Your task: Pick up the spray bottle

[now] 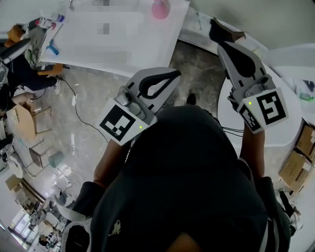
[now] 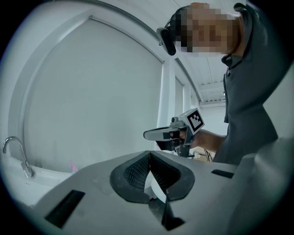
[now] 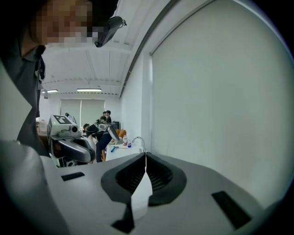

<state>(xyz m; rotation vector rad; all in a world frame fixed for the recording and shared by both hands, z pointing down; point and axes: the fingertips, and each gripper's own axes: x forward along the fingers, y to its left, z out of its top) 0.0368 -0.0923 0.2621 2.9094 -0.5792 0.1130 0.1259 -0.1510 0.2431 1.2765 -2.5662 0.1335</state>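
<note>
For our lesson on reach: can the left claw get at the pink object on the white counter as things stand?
Probably not yet. The left claw is shut and held short of the counter, with floor between. Nothing stands before the pink object, so stepping closer and opening should do.

A long white counter (image 1: 123, 44) runs across the top of the head view, with a blue item (image 1: 52, 49) lying near its left end. A curved metal faucet (image 2: 24, 160) rises at the counter's edge, before a plain white wall (image 2: 92, 92). Below lies a grey, glossy floor (image 1: 88, 113), with a black cable (image 1: 75, 106) trailing over it. Cardboard boxes (image 1: 298, 165) stand at the right — more at the left, near a seated person (image 1: 19, 74). Further people (image 3: 106, 124) gather at the room's far end, under ceiling strip lights (image 3: 89, 90).
</note>
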